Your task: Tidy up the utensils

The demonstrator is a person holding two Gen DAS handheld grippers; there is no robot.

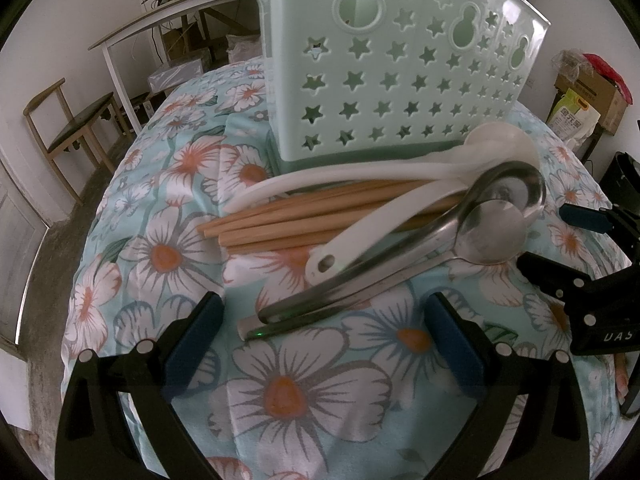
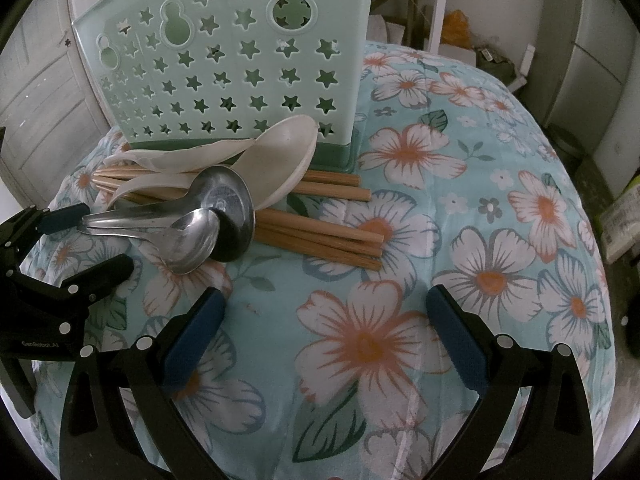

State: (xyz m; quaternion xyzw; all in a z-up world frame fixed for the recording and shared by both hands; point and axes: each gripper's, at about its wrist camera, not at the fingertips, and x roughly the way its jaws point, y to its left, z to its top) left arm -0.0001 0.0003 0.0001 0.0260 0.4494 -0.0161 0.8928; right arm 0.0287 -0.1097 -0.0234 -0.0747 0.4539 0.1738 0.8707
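A mint-green utensil holder (image 1: 384, 68) (image 2: 224, 64) with star cut-outs stands upright on the flowered tablecloth. In front of it lies a heap: several wooden chopsticks (image 1: 304, 220) (image 2: 320, 232), two white plastic spoons (image 1: 400, 200) (image 2: 280, 156), and two steel spoons (image 1: 488, 228) (image 2: 192, 240). My left gripper (image 1: 324, 340) is open, just short of the steel spoon handles. My right gripper (image 2: 324, 340) is also open over bare cloth, to the right of the heap. Each gripper shows at the edge of the other's view: the right gripper (image 1: 560, 248), the left gripper (image 2: 76, 240).
The flowered tablecloth (image 2: 500, 200) covers a round table whose edge drops off all round. A wooden chair (image 1: 68, 128) and a white side table (image 1: 160, 28) stand to the left. Boxes and bags (image 1: 584, 100) sit at the right.
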